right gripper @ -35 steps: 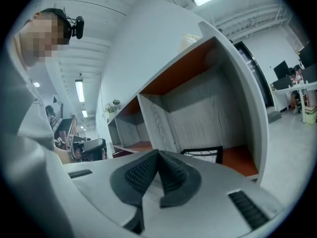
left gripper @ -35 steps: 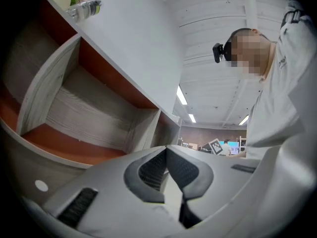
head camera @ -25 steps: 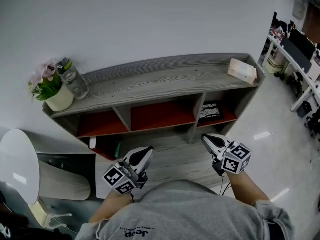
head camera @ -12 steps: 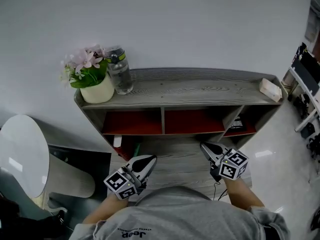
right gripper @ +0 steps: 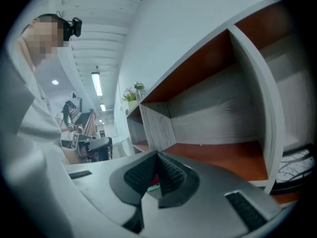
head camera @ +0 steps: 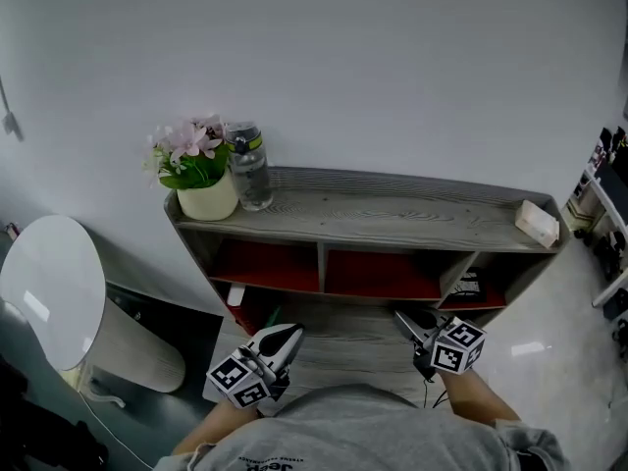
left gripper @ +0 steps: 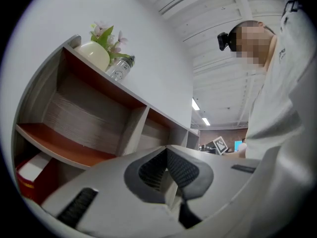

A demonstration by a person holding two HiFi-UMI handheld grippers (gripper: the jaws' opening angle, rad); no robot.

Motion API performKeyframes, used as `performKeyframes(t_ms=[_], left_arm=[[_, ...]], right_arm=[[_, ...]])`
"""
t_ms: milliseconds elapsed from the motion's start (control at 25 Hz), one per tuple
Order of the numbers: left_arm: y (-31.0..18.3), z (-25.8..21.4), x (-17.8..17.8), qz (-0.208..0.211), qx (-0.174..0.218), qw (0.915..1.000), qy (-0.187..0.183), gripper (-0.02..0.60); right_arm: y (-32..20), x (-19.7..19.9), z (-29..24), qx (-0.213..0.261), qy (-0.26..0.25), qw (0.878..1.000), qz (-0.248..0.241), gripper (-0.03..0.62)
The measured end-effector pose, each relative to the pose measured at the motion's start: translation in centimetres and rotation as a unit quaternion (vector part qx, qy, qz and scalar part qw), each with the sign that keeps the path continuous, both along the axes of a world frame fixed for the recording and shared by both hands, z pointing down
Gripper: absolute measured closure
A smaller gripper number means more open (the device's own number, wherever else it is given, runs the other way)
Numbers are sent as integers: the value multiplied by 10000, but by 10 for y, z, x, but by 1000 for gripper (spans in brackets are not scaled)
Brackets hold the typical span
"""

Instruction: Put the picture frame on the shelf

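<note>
The view has swung round! A second ago the shelf (head camera: 392, 212) ran slanting across the picture with the flower pot (head camera: 208, 200) out at the far left. Now it sits nearly square ahead of both grippers, with the pot and the water bottle (head camera: 249, 168) pulled in toward the middle-left. The small pale box (head camera: 538, 224) has slid out to the far right end of the top board.

Down low, the left gripper (head camera: 283, 337) and the right gripper (head camera: 406, 319) hang side by side in front of the grey shirt (head camera: 363, 430), in much the same spots in the picture as before.

The left jaws are pressed together with nothing in them. The right jaws have just been easing open by a hair, yet the pads all but meet, and nothing sits between them either.

The picture frame (head camera: 469, 285) is in the shelf's right-hand compartment, ahead and to the right of the right gripper, tucked further under the top board than earlier. An upright divider (head camera: 452, 277) stands between that gripper and the frame.

Off to the left of the left gripper is a white round table (head camera: 51, 292). Low ahead of that gripper is a white-and-red box (left gripper: 30, 171).
</note>
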State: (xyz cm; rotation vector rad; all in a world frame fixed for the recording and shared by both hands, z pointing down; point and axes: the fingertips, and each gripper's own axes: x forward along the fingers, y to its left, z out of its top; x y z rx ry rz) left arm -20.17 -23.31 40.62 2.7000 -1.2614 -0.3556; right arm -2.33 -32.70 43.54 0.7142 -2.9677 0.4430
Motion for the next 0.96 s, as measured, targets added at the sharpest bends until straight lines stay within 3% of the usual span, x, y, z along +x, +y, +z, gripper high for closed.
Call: performKeyframes(t_ms=[960], left_arm=[[8, 1, 3, 154, -37, 9999, -34, 572]], right_arm=[[12, -1, -2, 74, 123, 9999, -67, 589]])
